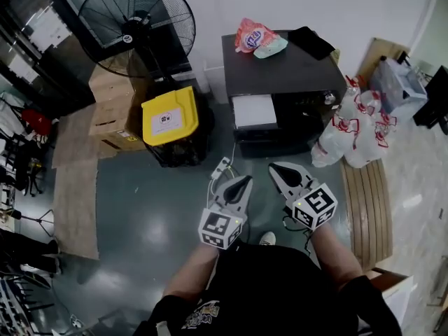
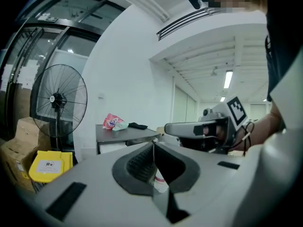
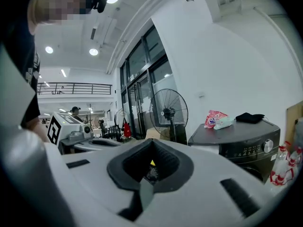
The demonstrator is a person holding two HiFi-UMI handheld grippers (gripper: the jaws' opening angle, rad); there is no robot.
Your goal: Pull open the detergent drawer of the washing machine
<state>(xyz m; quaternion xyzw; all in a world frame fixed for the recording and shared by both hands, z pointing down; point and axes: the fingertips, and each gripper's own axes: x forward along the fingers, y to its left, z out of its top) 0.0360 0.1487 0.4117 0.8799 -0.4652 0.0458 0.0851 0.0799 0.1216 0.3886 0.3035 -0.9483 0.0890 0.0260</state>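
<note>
Clenched empty, left hand-held gripper (image 1: 244,180) and right hand-held gripper (image 1: 275,167) face the washing machine (image 1: 280,68), its drawer (image 1: 253,110) indistinct.

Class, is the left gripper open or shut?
Shut: in its own view the left gripper has its jaws meeting at the tips, with nothing between them.

Black pedestal fan (image 1: 136,23) is standing far left. Yellow-lidded bin (image 1: 169,115) is sitting near it, beside cardboard boxes (image 1: 112,110). White plastic bags (image 1: 353,128) are slumping at right. Pink packet (image 1: 253,35) and black cloth (image 1: 311,42) are lying far right.
</note>
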